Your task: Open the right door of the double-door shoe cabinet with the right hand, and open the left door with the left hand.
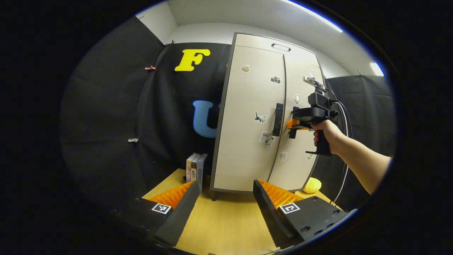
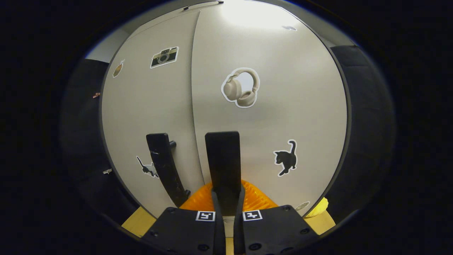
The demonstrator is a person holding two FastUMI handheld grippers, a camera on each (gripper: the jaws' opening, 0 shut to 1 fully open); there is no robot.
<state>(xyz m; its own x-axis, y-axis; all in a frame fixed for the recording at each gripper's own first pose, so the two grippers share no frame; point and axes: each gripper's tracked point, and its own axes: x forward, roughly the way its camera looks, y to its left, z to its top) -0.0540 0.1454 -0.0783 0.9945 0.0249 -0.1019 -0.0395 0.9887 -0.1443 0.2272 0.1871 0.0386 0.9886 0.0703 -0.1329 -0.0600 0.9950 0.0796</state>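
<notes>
Left gripper view: the shoe cabinet stands upright on the wooden worktop, its long axis vertical, both doors facing this camera and looking closed. The left door carries a vertical bar, the left handle, next to the centre seam. The left gripper hangs well back from the cabinet, fingers spread wide, holding nothing. Farther off, a hand holds the right gripper up against the right door at handle height. Some books stand on the worktop left of the cabinet, and a yellow object sits at its right foot.

Right gripper view: the right gripper is closed around the right handle, a vertical bar, with both fingers pressed against its lower end. The left handle stands just beside it, across the seam.

By my reading, step 1 is in hand: the right handle is gripped and the door not yet swung. The next move calls for a pull back along an arc about the right-edge hinges, keeping the grip firm. After that, the left gripper must advance to its own handle, straddle the bar and close.
</notes>
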